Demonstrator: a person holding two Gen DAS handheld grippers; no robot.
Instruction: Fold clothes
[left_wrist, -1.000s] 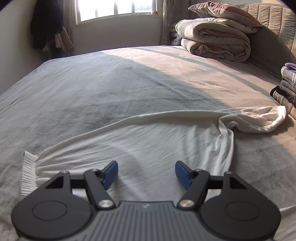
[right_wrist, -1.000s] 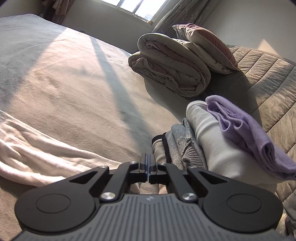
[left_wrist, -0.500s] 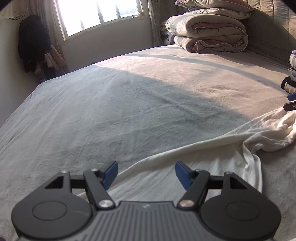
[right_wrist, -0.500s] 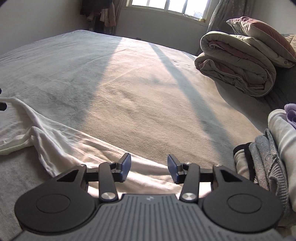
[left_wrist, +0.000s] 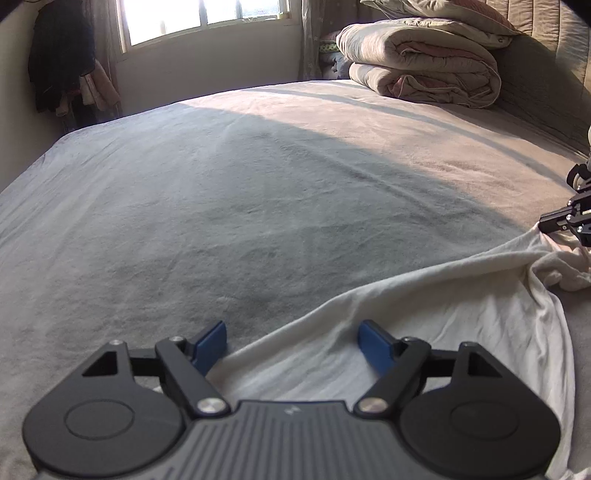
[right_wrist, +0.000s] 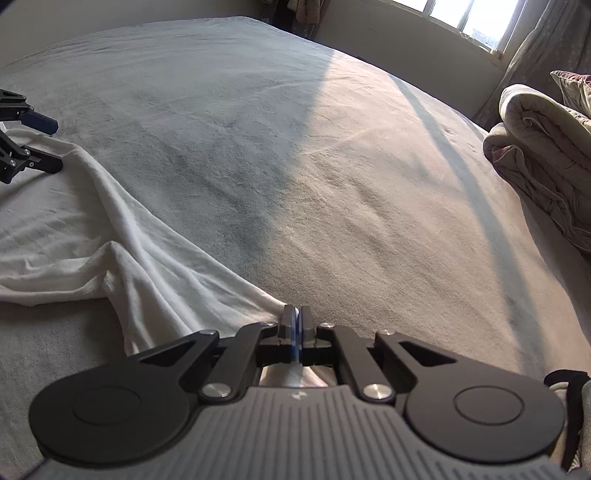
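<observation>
From my left claw (left_wrist: 291, 345) the garment (left_wrist: 424, 325) lies on the bed (left_wrist: 258, 184) toward two o'clock, the folded quilt (left_wrist: 421, 70) far beyond at one.

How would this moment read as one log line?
right gripper: shut on white garment edge | left gripper: open over other edge | fold: not yet made

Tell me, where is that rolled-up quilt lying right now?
The rolled-up quilt lies at the far right of the bed, against the padded headboard and near the window; the right wrist view shows it at its right edge.
</observation>
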